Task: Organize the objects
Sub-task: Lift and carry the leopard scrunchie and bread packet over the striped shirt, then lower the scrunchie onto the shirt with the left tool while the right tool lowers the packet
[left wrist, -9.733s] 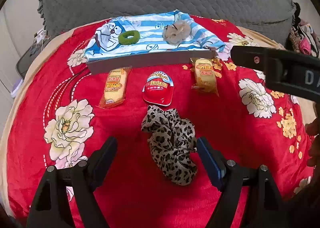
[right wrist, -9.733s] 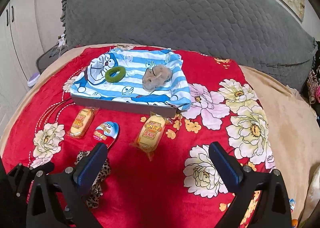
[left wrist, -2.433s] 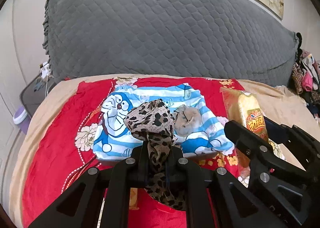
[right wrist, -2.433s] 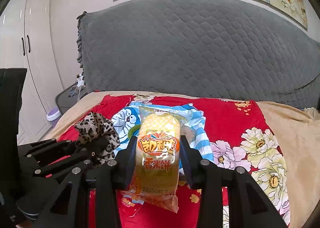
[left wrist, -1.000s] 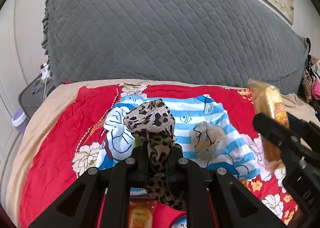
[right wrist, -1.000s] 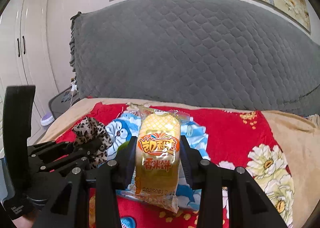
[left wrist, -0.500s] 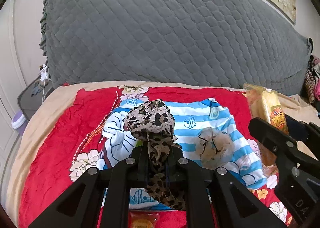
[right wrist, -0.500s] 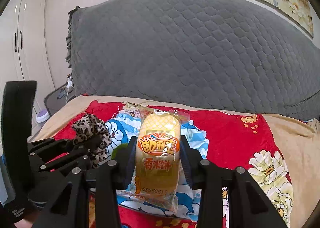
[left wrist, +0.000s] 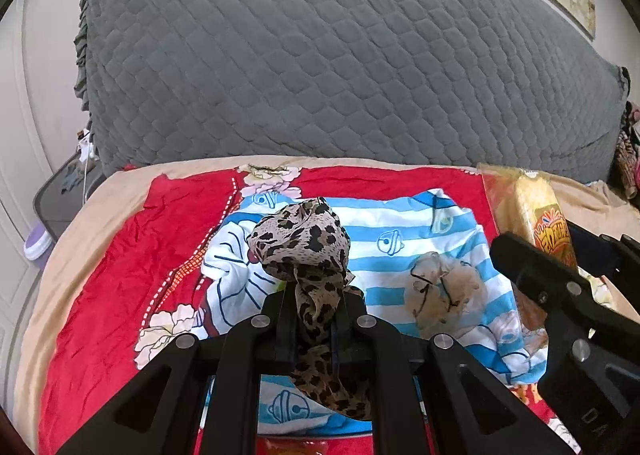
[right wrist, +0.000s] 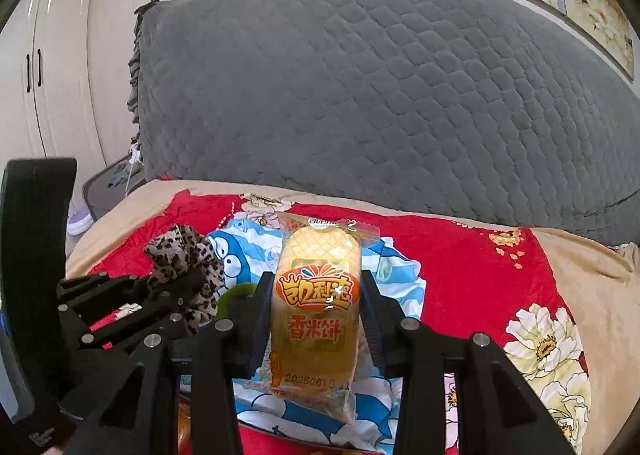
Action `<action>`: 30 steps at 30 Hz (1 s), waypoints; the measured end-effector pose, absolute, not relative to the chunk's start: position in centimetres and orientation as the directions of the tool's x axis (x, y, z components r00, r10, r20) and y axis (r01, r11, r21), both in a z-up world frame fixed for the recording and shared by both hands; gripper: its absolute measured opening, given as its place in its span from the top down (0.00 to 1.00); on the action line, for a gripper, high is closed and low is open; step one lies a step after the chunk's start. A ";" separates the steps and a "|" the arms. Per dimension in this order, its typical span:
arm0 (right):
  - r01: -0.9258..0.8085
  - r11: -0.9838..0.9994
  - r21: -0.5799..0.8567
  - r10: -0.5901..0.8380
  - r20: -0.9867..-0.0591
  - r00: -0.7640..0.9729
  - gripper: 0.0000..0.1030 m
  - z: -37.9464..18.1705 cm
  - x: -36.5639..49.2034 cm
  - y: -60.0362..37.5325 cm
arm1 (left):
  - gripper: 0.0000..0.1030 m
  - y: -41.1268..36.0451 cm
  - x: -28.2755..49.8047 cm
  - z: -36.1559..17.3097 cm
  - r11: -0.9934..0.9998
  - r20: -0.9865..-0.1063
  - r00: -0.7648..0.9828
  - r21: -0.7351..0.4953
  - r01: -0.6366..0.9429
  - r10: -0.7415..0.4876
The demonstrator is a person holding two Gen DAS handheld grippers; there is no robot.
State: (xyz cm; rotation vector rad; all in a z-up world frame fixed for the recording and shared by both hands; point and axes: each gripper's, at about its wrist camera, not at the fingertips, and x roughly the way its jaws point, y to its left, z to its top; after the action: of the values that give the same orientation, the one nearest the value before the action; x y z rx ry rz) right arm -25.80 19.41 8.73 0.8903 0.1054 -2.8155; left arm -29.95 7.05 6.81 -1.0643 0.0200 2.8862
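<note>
My left gripper [left wrist: 314,309] is shut on the leopard-print scrunchie [left wrist: 304,243] and holds it above the blue-striped cartoon cloth tray [left wrist: 400,247]. My right gripper [right wrist: 316,303] is shut on a yellow rice-cake snack packet [right wrist: 316,295], held upright over the same tray [right wrist: 400,283]. A beige scrunchie [left wrist: 440,291] lies on the tray's right part. A green hair ring [right wrist: 234,297] peeks out on the tray between the grippers. The right gripper and its packet [left wrist: 536,215] show at the right of the left wrist view; the left gripper with the leopard scrunchie [right wrist: 184,255] shows at the left of the right wrist view.
The tray lies on a red flowered blanket [left wrist: 120,275] on a bed. A big grey quilted headboard [left wrist: 340,67] rises behind. Another snack packet [left wrist: 296,445] lies just in front of the tray. A white wardrobe [right wrist: 48,67] stands at the left.
Both grippers have moved forward over the tray, each holding its object. Since the earliest frames, the scrunchie and the snack packet were picked up from the blanket.
</note>
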 end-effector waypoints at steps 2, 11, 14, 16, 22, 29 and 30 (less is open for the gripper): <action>0.198 -0.980 -0.013 -0.152 -0.587 -0.795 0.60 8.2 -26.1 19.4 | 0.89 7.0 -30.3 6.5 -0.998 -0.650 -0.759 0.004 -0.070 0.051; 0.200 -0.980 0.002 -0.155 -0.641 -0.752 0.60 5.5 -27.9 19.9 | 0.89 6.4 -31.7 4.5 -0.997 -0.681 -0.731 0.023 -0.079 0.043; 0.209 -0.978 0.006 -0.159 -0.667 -0.728 0.60 4.3 -28.6 19.7 | 0.89 6.6 -32.1 3.4 -0.996 -0.697 -0.716 0.026 -0.090 0.046; 0.216 -0.976 0.007 -0.162 -0.687 -0.709 0.60 3.4 -29.0 19.5 | 0.89 6.6 -32.3 2.7 -0.996 -0.706 -0.707 0.027 -0.090 0.045; 0.240 -0.971 -0.014 -0.155 -0.728 -0.668 0.60 1.3 -29.9 18.2 | 0.89 6.3 -32.8 1.0 -0.995 -0.731 -0.681 0.038 -0.096 0.038; 0.250 -0.968 -0.006 -0.159 -0.759 -0.631 0.60 -0.7 -30.8 17.3 | 0.89 6.0 -33.5 -0.3 -0.994 -0.750 -0.661 0.043 -0.100 0.034; 0.252 -0.968 -0.009 -0.155 -0.766 -0.624 0.60 -1.0 -30.9 17.3 | 0.89 5.9 -33.5 -0.5 -0.994 -0.749 -0.662 0.045 -0.098 0.031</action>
State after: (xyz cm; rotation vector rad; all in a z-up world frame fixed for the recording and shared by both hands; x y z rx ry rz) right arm -30.94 17.27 -0.96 1.2289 0.1693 -2.6379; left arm -33.48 5.89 -0.46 -1.2586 0.1257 2.7982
